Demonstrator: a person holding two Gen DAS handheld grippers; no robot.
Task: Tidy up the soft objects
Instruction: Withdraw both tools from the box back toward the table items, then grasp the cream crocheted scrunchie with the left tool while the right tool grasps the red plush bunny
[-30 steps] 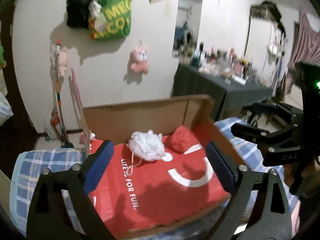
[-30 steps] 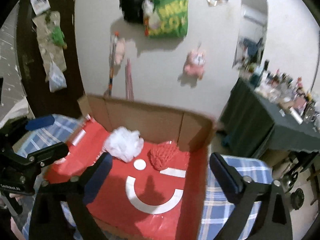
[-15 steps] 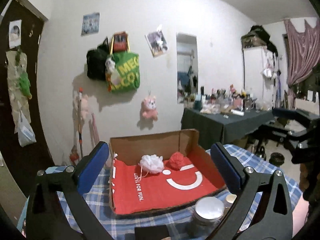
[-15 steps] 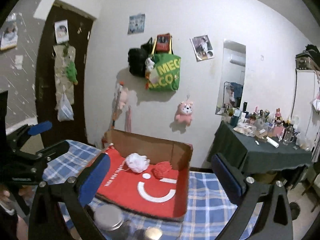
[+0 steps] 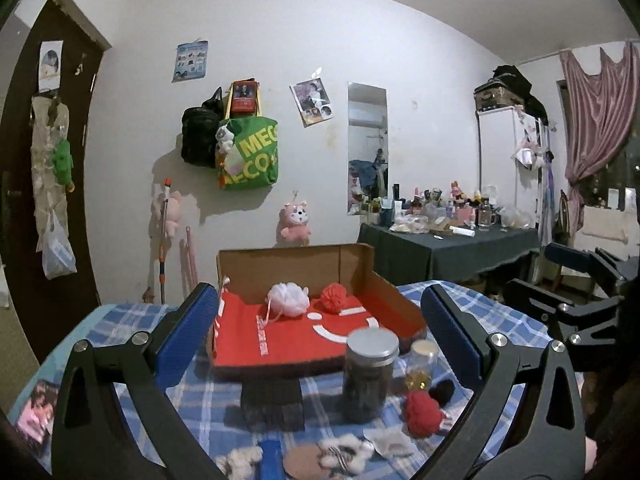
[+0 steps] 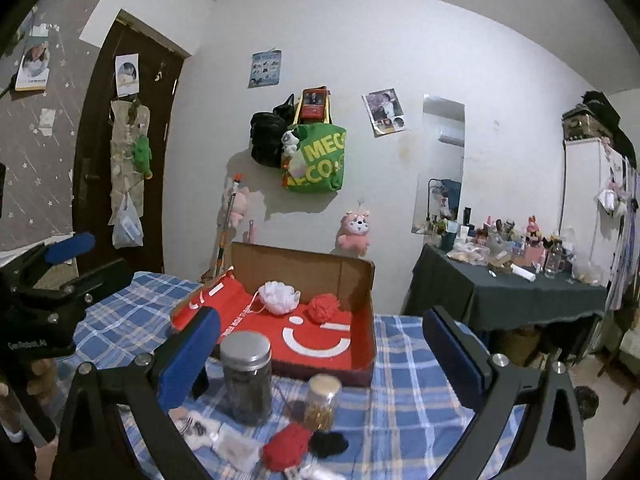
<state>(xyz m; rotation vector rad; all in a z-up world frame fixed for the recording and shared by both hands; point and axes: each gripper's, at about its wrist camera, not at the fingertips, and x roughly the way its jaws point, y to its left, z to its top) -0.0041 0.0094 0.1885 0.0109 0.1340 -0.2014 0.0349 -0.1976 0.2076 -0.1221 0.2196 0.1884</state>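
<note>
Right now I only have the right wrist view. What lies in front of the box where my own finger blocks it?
Observer: A dark block sits just before the front edge of the cardboard box, left of the tall jar.
Operator: Anything soft nearer than that?
Observer: Yes, a white fluffy piece at the near edge, beside a blue item.
Operator: Is the left gripper carrying anything?
Observer: No. The left gripper is wide open, with nothing between its fingers.
</note>
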